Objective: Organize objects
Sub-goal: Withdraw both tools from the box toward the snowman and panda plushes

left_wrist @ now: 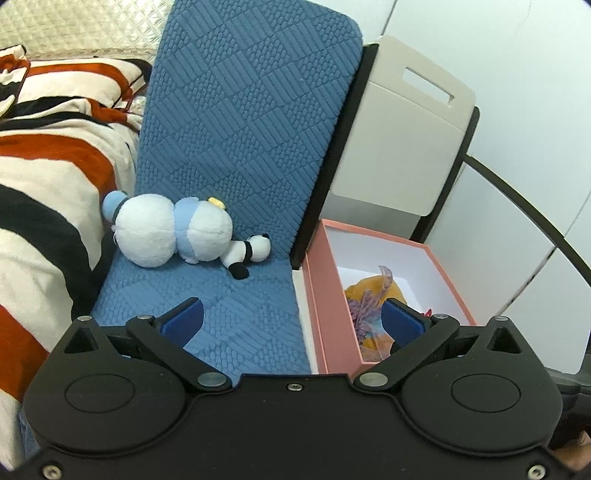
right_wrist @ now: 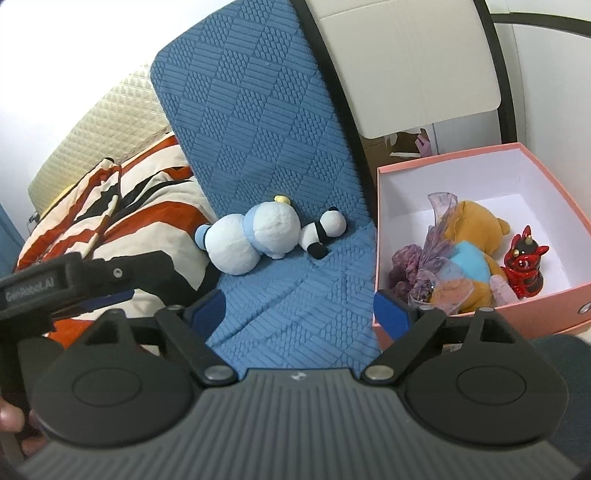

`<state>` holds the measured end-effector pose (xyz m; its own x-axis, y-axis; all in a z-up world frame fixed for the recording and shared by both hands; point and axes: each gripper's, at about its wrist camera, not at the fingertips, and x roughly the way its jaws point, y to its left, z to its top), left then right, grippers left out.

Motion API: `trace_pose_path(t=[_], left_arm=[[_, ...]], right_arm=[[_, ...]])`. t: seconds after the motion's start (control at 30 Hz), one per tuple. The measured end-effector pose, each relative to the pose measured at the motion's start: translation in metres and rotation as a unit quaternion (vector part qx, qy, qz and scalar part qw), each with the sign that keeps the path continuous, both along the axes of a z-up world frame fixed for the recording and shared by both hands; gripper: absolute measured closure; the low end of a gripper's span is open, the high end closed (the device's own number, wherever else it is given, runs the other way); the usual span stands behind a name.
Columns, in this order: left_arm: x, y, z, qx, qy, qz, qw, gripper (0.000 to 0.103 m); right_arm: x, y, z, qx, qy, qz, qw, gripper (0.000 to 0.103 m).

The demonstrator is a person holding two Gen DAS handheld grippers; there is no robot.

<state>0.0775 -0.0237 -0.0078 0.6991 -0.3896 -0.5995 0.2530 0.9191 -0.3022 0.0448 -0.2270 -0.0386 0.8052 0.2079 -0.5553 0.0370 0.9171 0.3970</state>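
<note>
The left hand-held gripper [left_wrist: 291, 319] is closest to us. Its two blue pads are spread wide apart, and nothing is between them. One pad sits over the blue cushion [left_wrist: 240, 147], and the other sits over the pink box [left_wrist: 328, 295].

The right hand-held gripper [right_wrist: 300, 312] is spread wide too, with nothing pinched in it. In the right wrist view, part of the left hand-held gripper shows at the left edge.

A little farther away, the blue and white plush toy [left_wrist: 166, 232] lies on its side on the seat of the blue cushion. The little panda plush [left_wrist: 251, 254] lies right beside it, touching it. Neither gripper touches these toys.

The pink box stands just to the right of the cushion, and its top is open. It is white inside. In it lie an orange plush bear [right_wrist: 476, 254], a thin purple cloth [right_wrist: 428, 258] draped on the bear, and a shiny red figure [right_wrist: 524, 262] next to the bear.

To the left of the cushion is a striped blanket [left_wrist: 48, 166] in white, orange and black. Behind the box stands a pale bin [left_wrist: 402, 140] with a slot in it. Farthest back is a cream quilted headboard [left_wrist: 74, 26].
</note>
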Motion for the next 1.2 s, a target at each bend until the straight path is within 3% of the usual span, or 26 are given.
trace_pose_path(t=[0.23,0.47,0.6,0.9,1.07,1.2], left_arm=[[0.009,0.0,-0.018,0.018,-0.025,0.03,0.9991,0.0],[0.034,0.005,-0.043,-0.001,-0.037,0.035,0.9987,0.0],[0.062,0.011,-0.063,-0.027,-0.002,0.033,0.9991,0.0],[0.132,0.027,-0.094,-0.033,0.048,0.074,0.9955,0.0],[0.175,0.035,-0.117,-0.064,0.084,0.086,0.9907,0.001],[0.206,0.04,-0.138,-0.077,0.125,0.112,0.9828,0.001]], right_arm=[[0.016,0.003,-0.015,-0.011,0.008,-0.006,1.0,0.015],[0.038,0.006,-0.03,-0.009,0.011,-0.004,1.0,0.015],[0.056,0.007,-0.039,-0.01,0.006,-0.011,1.0,0.015],[0.104,0.01,-0.065,0.003,0.014,-0.016,1.0,0.015],[0.13,0.012,-0.073,0.001,0.02,-0.02,1.0,0.015],[0.152,0.021,-0.08,-0.029,0.028,-0.007,0.999,0.015]])
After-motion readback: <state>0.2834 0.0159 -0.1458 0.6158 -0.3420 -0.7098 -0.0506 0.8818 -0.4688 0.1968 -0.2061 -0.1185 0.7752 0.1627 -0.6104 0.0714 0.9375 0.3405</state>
